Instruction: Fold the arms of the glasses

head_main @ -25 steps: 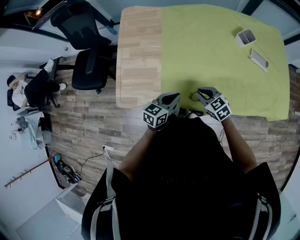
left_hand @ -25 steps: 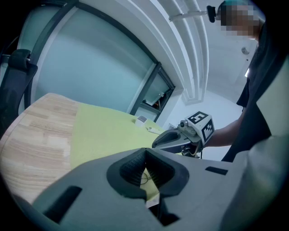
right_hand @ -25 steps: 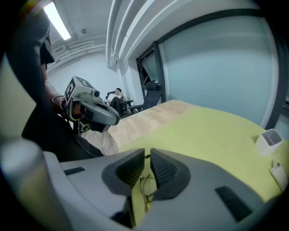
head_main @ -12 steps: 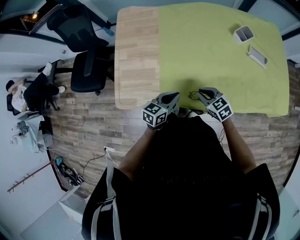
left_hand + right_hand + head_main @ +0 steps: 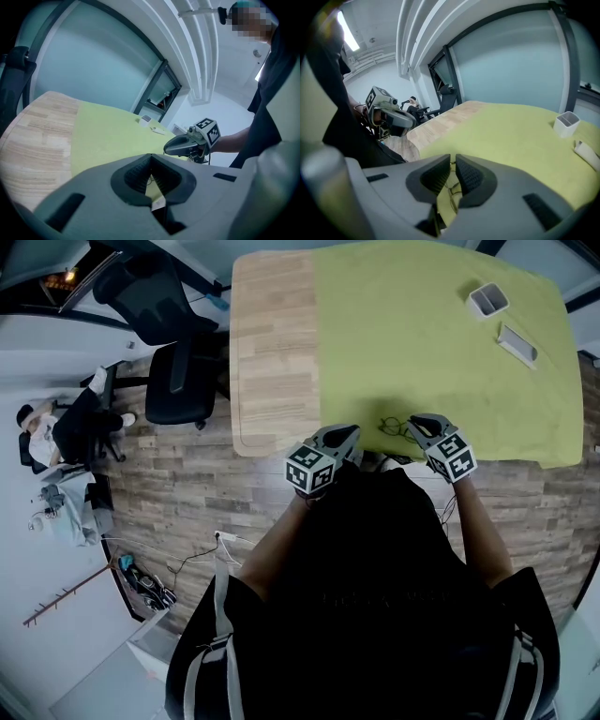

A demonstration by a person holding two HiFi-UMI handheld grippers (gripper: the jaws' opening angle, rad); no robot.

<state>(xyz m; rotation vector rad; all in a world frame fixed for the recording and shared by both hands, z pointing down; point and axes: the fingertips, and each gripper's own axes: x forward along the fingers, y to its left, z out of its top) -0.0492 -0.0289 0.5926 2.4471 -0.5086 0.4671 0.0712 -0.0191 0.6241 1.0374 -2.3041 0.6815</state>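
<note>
1. Head view: the glasses (image 5: 397, 426) are lying on the green cloth (image 5: 422, 343) close to the counter's (image 5: 272, 352) near edge, too small here to tell how the arms are sitting. The left gripper (image 5: 349, 434) is hovering near them on their left, and the right gripper (image 5: 419, 422) is touching their right end. A white cup (image 5: 489, 301) and a flat white piece (image 5: 517, 341) are sitting well apart at the far corner.
2. Left gripper view: its jaws are meeting at the tips and holding nothing, with only cloth showing behind the pads.
3. Right gripper view: its jaws are sitting almost together, and the glasses' thin wire is running into the slit between them. It looks to be pinching the frame lightly.
4. Handling, as a judgement: the wire frame is likely light, springy and easy to bend, and the lenses slippery and easy to scratch. Best hold is at the hinge corner or bridge, pushing each arm gently near its hinge.
</note>
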